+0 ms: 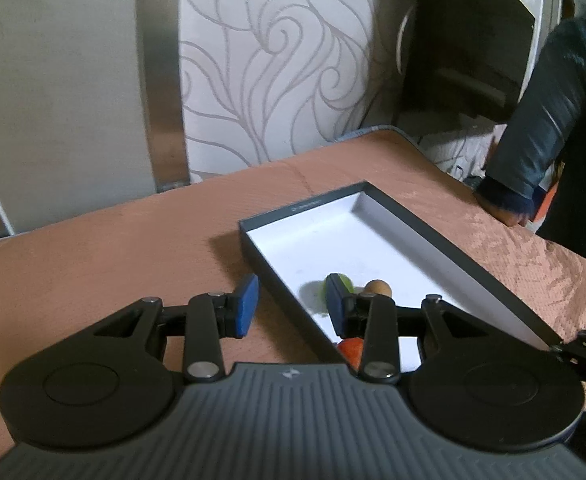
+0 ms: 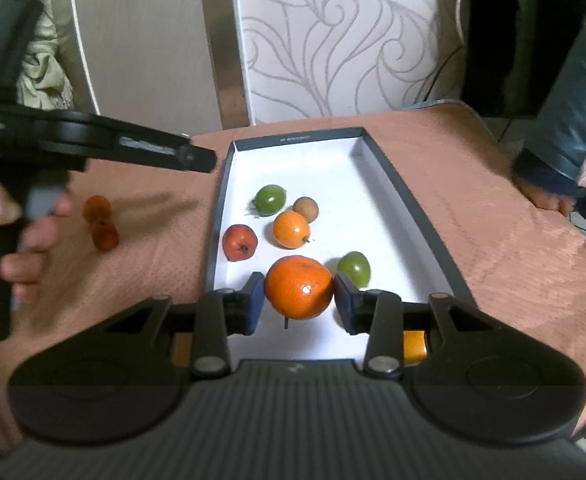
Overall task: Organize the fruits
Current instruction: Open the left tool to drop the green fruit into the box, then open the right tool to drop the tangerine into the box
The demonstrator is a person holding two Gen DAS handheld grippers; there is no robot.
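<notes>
In the right wrist view my right gripper (image 2: 299,304) is shut on a large tangerine (image 2: 299,286), held over the near end of a dark-rimmed box (image 2: 393,184) with a white floor. Inside lie a green fruit (image 2: 269,200), a small brown fruit (image 2: 305,209), a small orange (image 2: 291,229), a red fruit (image 2: 239,242) and another green fruit (image 2: 355,267). Two small orange-brown fruits (image 2: 101,222) lie on the cloth left of the box. My left gripper (image 1: 291,306) stands open and empty above the box's left rim (image 1: 277,280), and shows side-on as the left gripper (image 2: 201,159).
A salmon-coloured cloth (image 1: 113,264) covers the table. Another person's hand (image 2: 545,200) in a dark sleeve (image 2: 565,120) rests on the table's right edge. A chair back with a swirl pattern (image 2: 333,40) stands behind the table. A hand (image 2: 29,240) holds the left gripper.
</notes>
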